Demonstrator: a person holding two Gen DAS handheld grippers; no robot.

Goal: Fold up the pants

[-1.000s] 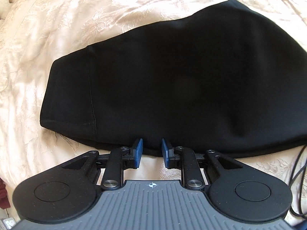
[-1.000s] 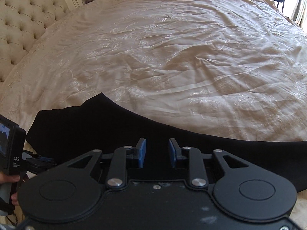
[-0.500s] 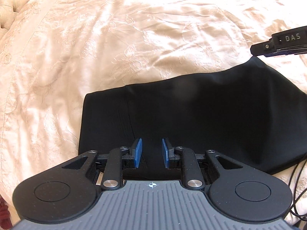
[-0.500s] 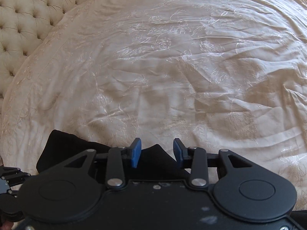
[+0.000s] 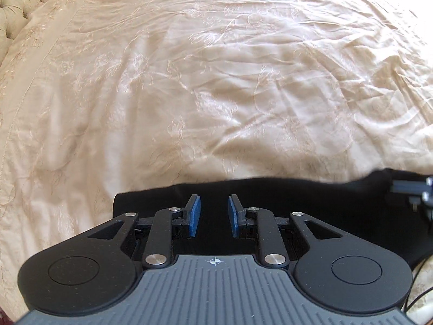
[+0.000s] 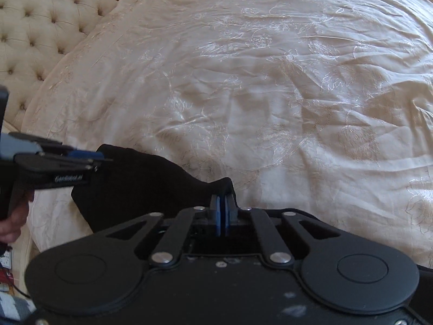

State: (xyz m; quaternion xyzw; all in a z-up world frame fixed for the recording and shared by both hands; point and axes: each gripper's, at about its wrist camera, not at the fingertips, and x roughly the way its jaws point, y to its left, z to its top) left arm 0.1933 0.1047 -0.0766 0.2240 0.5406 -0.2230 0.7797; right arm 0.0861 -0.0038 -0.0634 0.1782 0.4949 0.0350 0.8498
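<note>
Closest in the right wrist view: right gripper (image 6: 222,211) with blue pads pressed flat together, just snapped closed. A raised peak of the black pants (image 6: 151,187) wraps the tips, but whether cloth is pinched between the pads cannot be told. Beyond, the pants slope away to the left as a dark band on the cream bedspread (image 6: 284,86). At the left edge, seen side-on, the left gripper (image 6: 101,159) hovering over the far end of the cloth, with part of a hand (image 6: 12,224) on its grip below. Farthest back, upper left, a tufted headboard (image 6: 46,21).

In the left wrist view: left gripper (image 5: 211,214) narrowly parted, pads apart with only dark cloth behind the gap, nothing pinched. Pants (image 5: 338,208) stretched across the lower frame, far edge lying on the bedspread (image 5: 216,81). At the right edge, a bit of the right gripper's metalwork. Headboard (image 5: 16,13) in the far top-left corner.
</note>
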